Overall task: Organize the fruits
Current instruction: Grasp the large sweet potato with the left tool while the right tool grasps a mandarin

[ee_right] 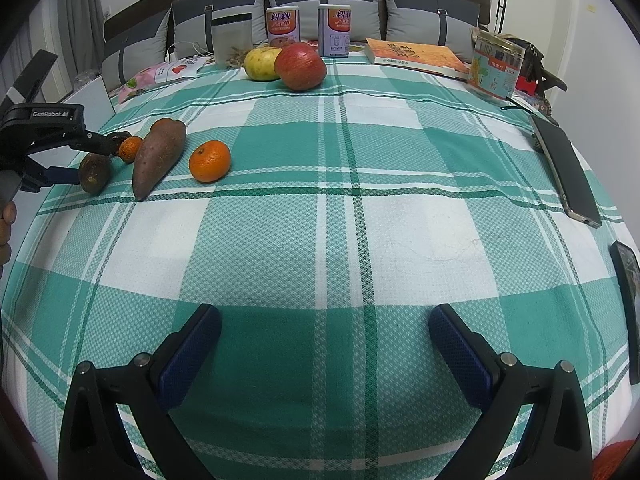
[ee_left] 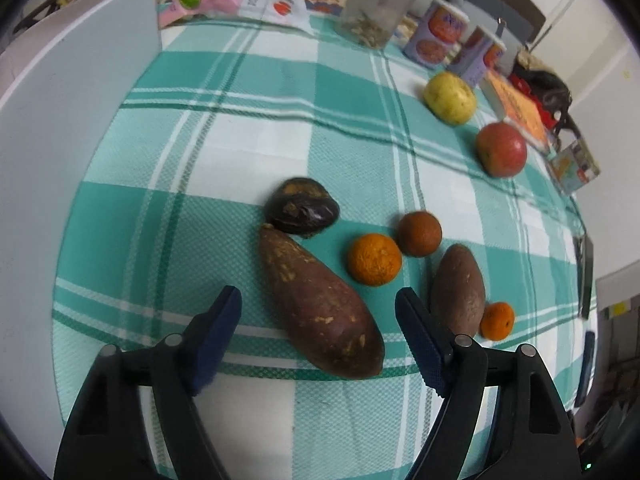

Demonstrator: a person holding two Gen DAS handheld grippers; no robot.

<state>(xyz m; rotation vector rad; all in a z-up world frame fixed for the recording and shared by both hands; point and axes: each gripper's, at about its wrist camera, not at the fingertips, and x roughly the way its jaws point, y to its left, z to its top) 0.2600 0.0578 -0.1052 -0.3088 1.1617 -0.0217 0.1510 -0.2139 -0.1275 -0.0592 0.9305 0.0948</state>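
Note:
My left gripper (ee_left: 318, 300) is open and points down over the large sweet potato (ee_left: 320, 312), which lies between its blue pads (ee_left: 224, 332) with a gap on each side. A dark round fruit (ee_left: 302, 206) touches the potato's far end. Two oranges (ee_left: 374, 260) (ee_left: 419, 233), a smaller sweet potato (ee_left: 458, 290) and a small orange (ee_left: 497, 320) lie to the right. Farther back sit a yellow fruit (ee_left: 450, 98) and a red apple (ee_left: 501, 155). My right gripper (ee_right: 325, 312) hangs open over bare cloth, holding nothing. Its view shows the left gripper (ee_right: 98, 160) at the far left.
A green checked cloth (ee_right: 360, 220) covers the surface. Along the back stand a clear jar (ee_left: 376, 12), two tins (ee_right: 283, 26), a book (ee_right: 412, 56) and a printed box (ee_right: 496, 68). A white panel (ee_left: 80, 120) rises at the left. A phone (ee_right: 564, 168) lies at the right.

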